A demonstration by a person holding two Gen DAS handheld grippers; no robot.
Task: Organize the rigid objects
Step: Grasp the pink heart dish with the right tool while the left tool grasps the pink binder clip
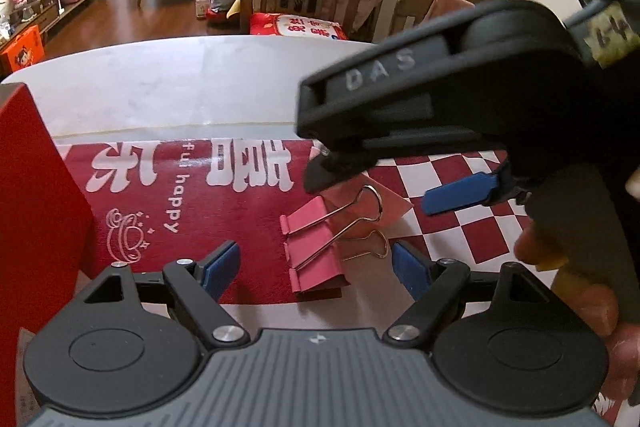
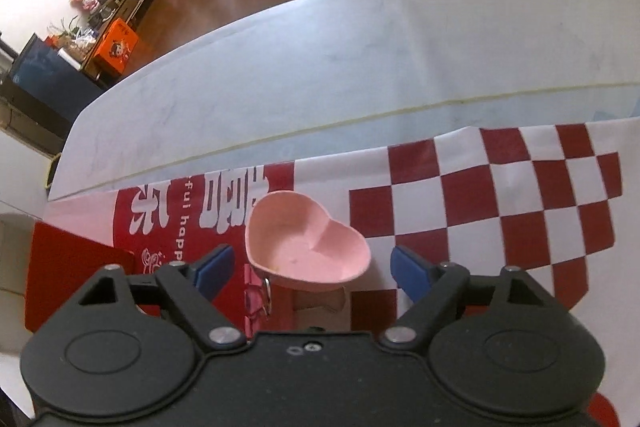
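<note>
Pink metal binder clips (image 1: 316, 247) beside heart-shaped bowl (image 2: 306, 243).

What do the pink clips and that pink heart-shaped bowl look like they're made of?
Pink binder clips: likely painted sheet metal, folded edges with a smooth satin coat; their wire handles look like bare shiny steel. Pink heart-shaped bowl: probably moulded plastic, matte and uniform in colour with a soft rounded rim, though glazed ceramic can't be ruled out.

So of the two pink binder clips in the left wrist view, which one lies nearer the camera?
The lower pink binder clip, between the left hand-held gripper fingers; the other pink binder clip sits farther up the red mat.
</note>
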